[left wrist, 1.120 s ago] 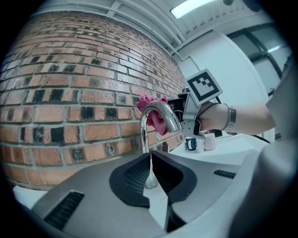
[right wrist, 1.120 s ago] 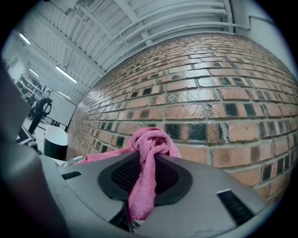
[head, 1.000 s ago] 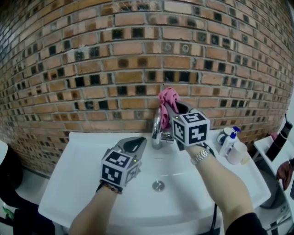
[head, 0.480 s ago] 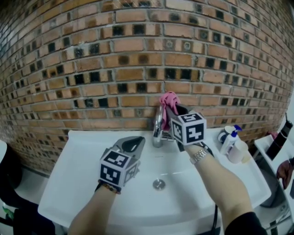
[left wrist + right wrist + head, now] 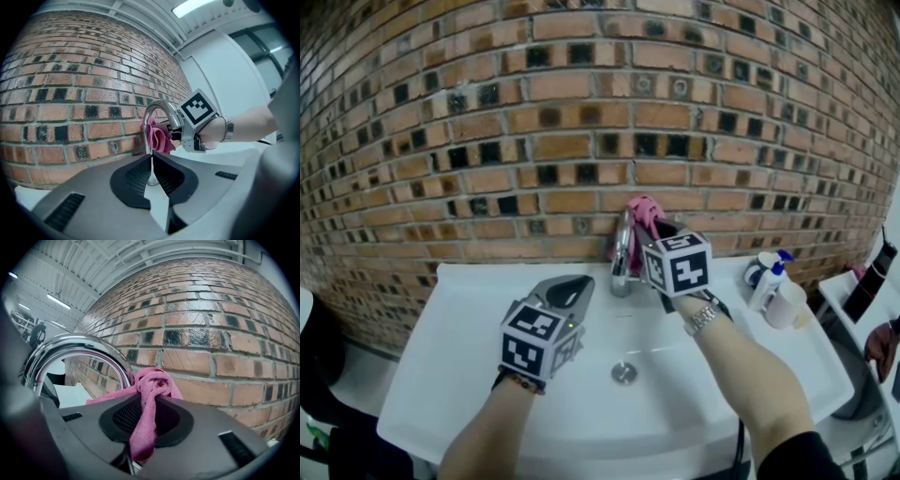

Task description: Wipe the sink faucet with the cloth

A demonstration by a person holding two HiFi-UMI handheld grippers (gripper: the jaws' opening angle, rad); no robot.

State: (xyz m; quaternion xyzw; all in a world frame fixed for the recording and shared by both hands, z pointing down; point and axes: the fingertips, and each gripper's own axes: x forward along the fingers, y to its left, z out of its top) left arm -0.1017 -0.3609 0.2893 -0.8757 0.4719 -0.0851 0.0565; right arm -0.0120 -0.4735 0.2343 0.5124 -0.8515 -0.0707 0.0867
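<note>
The soft, light cloth (image 5: 149, 397) is clamped in the right hand-held gripper (image 5: 140, 425), bunched against the faucet (image 5: 70, 348) at frame centre. A thick fold is judged the safest hold; the left hand-held gripper (image 5: 151, 171) is shut, empty.

Rear wall: curved courses of red-brown brick wall (image 5: 487, 112) with small dark square insets set at intervals between pale mortar joints, filling the upper half of the head view. Below it, a white moulded washbasin surface (image 5: 469, 328) butts against the brick. A strip of pale floor (image 5: 358, 380) shows at the lower left. Overhead, seen from the right claw view, a pale ribbed ceiling (image 5: 98, 266) carries long fluorescent strip lights (image 5: 58, 301), lit; another lit strip (image 5: 197, 7) appears in the left claw view. There a smooth white wall panel (image 5: 225, 79) stands beside the brick, with dark-framed panes (image 5: 267, 42) above it.
</note>
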